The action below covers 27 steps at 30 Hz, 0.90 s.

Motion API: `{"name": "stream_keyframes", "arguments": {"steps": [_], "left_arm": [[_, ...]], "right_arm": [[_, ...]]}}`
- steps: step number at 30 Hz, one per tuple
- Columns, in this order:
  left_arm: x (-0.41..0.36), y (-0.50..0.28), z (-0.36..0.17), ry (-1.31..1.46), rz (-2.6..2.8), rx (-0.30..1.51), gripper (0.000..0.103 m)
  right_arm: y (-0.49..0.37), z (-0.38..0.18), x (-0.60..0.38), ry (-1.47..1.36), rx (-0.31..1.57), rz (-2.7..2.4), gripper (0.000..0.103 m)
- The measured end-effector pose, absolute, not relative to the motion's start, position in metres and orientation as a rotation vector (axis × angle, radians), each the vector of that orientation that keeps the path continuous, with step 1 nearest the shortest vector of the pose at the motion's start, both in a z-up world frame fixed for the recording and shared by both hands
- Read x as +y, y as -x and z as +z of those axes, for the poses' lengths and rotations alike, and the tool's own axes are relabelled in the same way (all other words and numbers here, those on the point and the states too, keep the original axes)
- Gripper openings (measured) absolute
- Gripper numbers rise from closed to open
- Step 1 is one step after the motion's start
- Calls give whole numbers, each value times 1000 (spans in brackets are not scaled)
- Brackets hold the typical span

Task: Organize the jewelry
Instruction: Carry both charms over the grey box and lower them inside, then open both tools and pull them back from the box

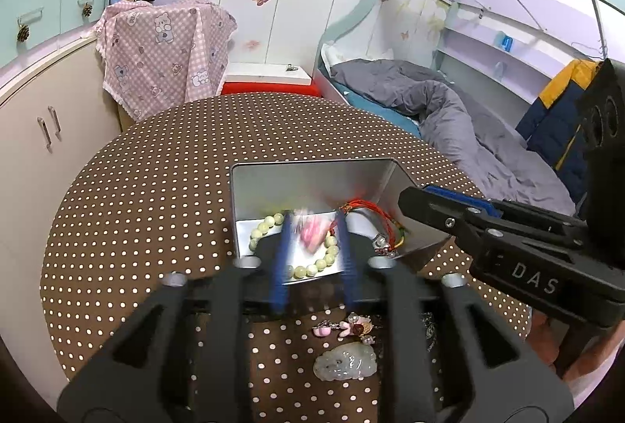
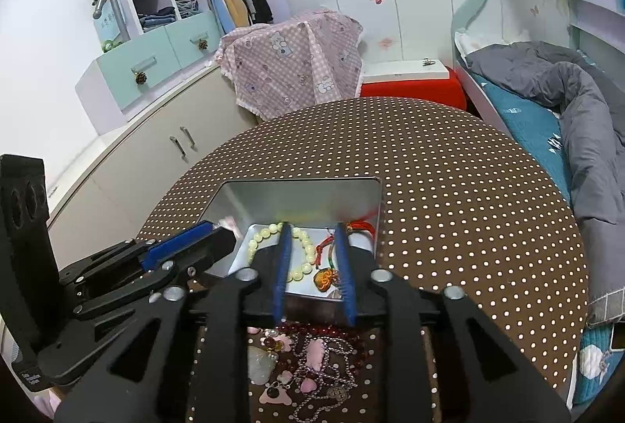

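Several pieces of jewelry already lie in the open metal tin (image 1: pixel 312 184) at the centre of both views: a pale green bead bracelet (image 1: pixel 332 255), a pink piece (image 1: pixel 312 233) blurred in the left wrist view, and a red cord bracelet (image 1: pixel 367 208) draped against the tin's right-hand wall. From the right wrist view an amber pendant (image 2: pixel 326 279) on a red and green cord shows near the tin's front edge. More pieces lie loose on the cloth just in front of the tin, low in the frames: a pale jade carving (image 1: pixel 345 362), small pink charms (image 1: pixel 343 329), a dark red bead string (image 2: pixel 312 328) and a silver chain (image 2: pixel 332 376) tangled with pink pieces. The left gripper (image 1: pixel 314 227) hangs over the tin with its blue-padded fingers apart, the pink piece seen between them but not pressed by the pads; its fingers are smeared by motion blur. The right gripper (image 2: pixel 312 247) also stands over the tin, fingers parted, nothing pinched, the bracelet and pendant visible below the gap. Both sit on a round table (image 1: pixel 156 188) covered in brown cloth with white dots. Beyond it, upper left, a pink bear-print cloth (image 1: pixel 164 52) drapes over furniture; to the right is a bed with a grey quilt (image 1: pixel 449 118).
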<state>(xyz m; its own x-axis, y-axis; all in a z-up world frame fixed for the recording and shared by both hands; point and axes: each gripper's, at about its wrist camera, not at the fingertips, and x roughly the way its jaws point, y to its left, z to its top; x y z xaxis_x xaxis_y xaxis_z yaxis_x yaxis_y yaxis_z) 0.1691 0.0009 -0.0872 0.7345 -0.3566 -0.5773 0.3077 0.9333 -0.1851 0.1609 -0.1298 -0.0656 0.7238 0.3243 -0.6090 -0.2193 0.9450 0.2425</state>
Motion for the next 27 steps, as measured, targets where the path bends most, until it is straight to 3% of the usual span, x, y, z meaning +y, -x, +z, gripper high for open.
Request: {"name": "stream_keyframes", "arguments": {"steps": [1, 4, 27], "left_arm": [[3, -169, -87, 90, -344, 647, 55], [10, -169, -86, 129, -358, 648, 55], [13, -160, -81, 100, -309, 648, 55]], "right_arm": [[-160, -65, -132, -155, 696, 285, 31], [-159, -63, -135, -156, 686, 275, 39], [-146, -62, -140, -142, 682, 238, 49]]}}
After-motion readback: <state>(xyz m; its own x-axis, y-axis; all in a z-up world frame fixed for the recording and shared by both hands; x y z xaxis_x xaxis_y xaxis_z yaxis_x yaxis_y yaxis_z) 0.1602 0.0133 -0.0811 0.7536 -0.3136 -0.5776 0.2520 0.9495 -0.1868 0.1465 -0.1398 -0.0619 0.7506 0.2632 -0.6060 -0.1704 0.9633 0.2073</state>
